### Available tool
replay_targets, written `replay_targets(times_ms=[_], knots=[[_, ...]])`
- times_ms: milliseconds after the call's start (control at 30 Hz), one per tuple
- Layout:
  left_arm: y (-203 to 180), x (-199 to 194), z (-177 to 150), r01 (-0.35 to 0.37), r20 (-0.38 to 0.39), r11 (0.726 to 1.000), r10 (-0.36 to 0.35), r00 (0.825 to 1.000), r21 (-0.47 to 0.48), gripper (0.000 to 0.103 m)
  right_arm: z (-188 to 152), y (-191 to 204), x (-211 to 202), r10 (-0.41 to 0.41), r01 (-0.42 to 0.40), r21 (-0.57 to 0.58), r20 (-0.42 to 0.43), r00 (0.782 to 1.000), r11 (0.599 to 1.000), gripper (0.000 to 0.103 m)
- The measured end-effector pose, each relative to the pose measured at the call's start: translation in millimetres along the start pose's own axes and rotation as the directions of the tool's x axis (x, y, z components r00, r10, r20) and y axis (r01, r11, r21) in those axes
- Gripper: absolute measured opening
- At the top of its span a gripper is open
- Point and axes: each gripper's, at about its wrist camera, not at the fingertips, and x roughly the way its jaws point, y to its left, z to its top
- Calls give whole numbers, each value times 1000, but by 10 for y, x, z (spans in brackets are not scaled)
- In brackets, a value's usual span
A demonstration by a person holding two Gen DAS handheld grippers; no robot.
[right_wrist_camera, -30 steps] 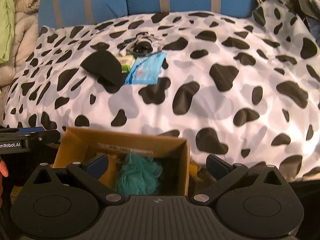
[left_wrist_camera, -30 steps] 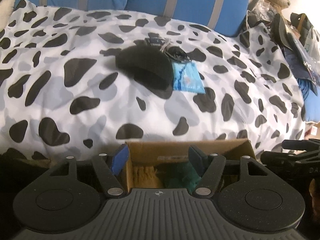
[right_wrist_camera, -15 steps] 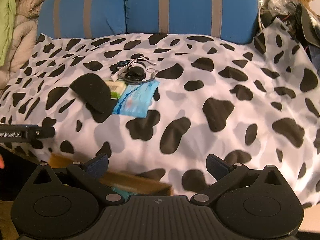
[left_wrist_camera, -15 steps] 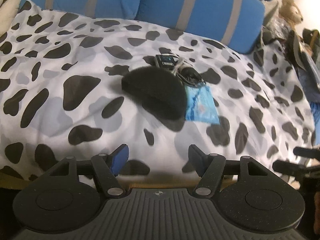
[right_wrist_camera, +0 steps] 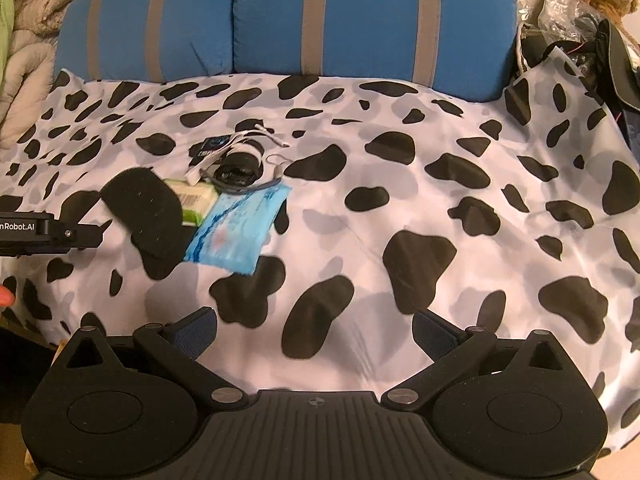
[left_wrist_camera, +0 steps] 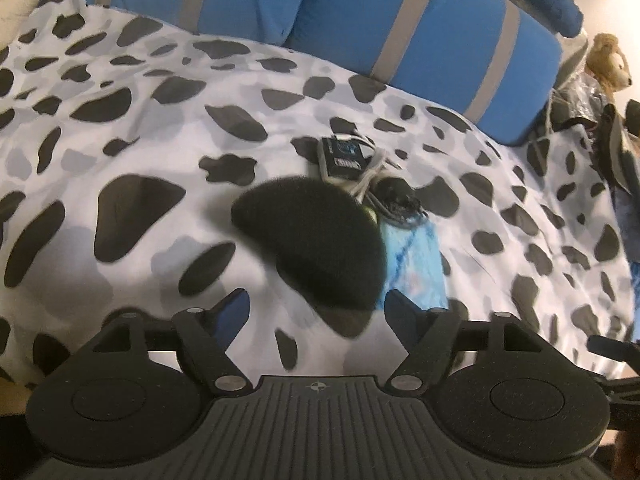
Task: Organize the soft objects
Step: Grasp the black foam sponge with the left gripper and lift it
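Note:
A black half-round sponge lies on the cow-print bedspread, just beyond my open, empty left gripper. It also shows in the right wrist view. Beside it lie a blue tissue pack, a green-white pack, a small black box and a black bundle with white cord. My right gripper is open and empty over the bedspread, well right of the pile. The left gripper's body shows at the left edge.
Blue pillows with grey stripes line the back of the bed. A teddy bear and dark clutter sit at the back right. Beige and green bedding is at the far left.
Both grippers have moved forward from over the cardboard box onto the bed. The box has dropped out of view. The black sponge is now much closer to my left gripper.

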Motion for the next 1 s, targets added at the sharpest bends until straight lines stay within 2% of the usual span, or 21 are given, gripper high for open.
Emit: replay_targets(times_ms=[100, 467, 667, 1000], knots=[[-14, 98, 78, -13, -2, 1000, 13, 1000, 2, 75, 61, -34, 61, -6, 6, 3, 1, 1000, 1000, 103], [-6, 495, 335, -3, -49, 997, -1, 999, -83, 77, 210, -109, 240, -5, 5, 15, -12, 1000, 1000, 103], [-122, 648, 436, -25, -40, 999, 23, 999, -46, 80, 207, -127, 227, 14, -13, 24, -17, 1000, 1000, 103], [-338, 731, 522, -2, -30, 1000, 2, 1000, -29, 80, 185, -208, 256, 16, -13, 55, -43, 999, 998, 103]])
